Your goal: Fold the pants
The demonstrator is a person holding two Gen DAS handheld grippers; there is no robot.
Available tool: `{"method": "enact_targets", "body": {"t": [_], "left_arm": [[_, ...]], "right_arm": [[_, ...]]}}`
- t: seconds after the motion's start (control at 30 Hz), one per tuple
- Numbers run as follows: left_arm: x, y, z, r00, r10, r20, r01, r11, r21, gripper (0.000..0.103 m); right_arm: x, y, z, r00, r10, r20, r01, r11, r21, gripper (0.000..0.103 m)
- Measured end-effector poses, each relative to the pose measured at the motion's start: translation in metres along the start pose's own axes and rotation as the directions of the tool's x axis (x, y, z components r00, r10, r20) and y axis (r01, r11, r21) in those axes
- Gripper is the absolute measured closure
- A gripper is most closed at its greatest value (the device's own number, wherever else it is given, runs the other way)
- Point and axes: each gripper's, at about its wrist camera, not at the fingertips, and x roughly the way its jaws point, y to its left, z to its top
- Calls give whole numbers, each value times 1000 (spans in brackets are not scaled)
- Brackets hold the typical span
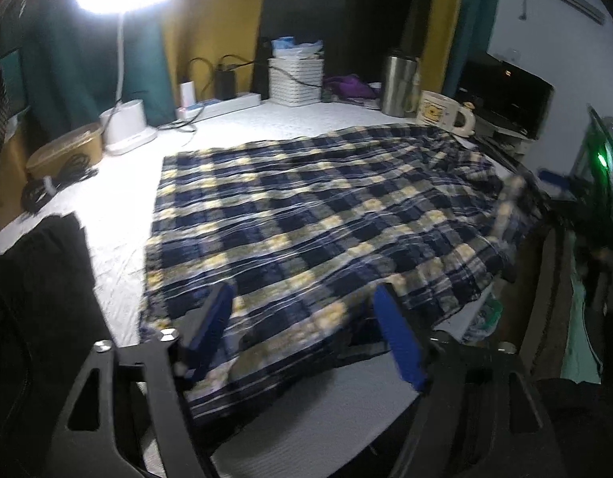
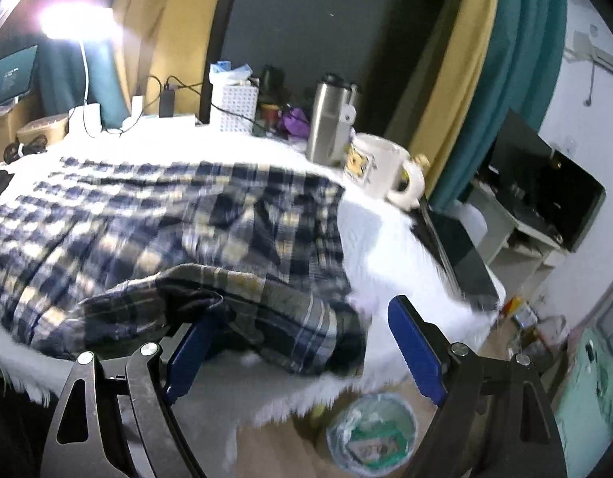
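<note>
White cloth covered the table; the plaid pants lay flat in front of the mug, thin and limp, best pinched at an edge. Left gripper stood spread above the near hem.

From the right wrist, the right gripper gaped over a rumpled corner of the pants. Below, a bin held litter.
</note>
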Motion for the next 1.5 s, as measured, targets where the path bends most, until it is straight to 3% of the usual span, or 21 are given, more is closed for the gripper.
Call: {"method": "enact_targets", "body": {"t": [0.2,0.53,0.7,0.8,0.87,0.93,1.0,1.07,1.1,1.3,1.5], "left_arm": [[9,-28,11,998,-67,18,65,995,78,21],[18,-56,18,993,-117,-27,120,982,145,14],[24,-47,11,999,-27,-43,34,986,162,10],[42,-41,3,988,124,-91,-102,971,215,10],[45,-38,-4,980,179,-91,-150,955,255,10],[43,-33,-8,979,183,-85,-155,952,263,18],[39,-28,-10,979,184,-92,-155,952,264,57],[34,-22,-11,981,170,-93,-142,957,254,80],[30,-19,-10,984,156,-89,-131,962,239,85],[-5,-6,6,991,131,4,-130,976,176,92],[-18,1,15,998,60,16,-61,989,134,92]], "right_arm": [[31,-7,35,999,43,-15,-44,999,-12,16],[79,-8,56,989,118,-93,-117,993,17,16],[91,-11,62,984,143,-102,-139,989,48,16],[95,-14,62,982,154,-108,-148,987,66,16],[97,-17,61,980,162,-115,-153,985,81,16],[97,-20,60,979,166,-116,-155,983,94,16],[95,-24,59,980,166,-112,-153,982,114,16],[92,-27,57,981,164,-106,-150,981,126,16],[90,-27,56,981,162,-103,-149,980,129,16],[69,-29,40,985,158,-74,-149,982,114,16],[48,-22,15,990,140,-30,-139,990,38,16]]}}
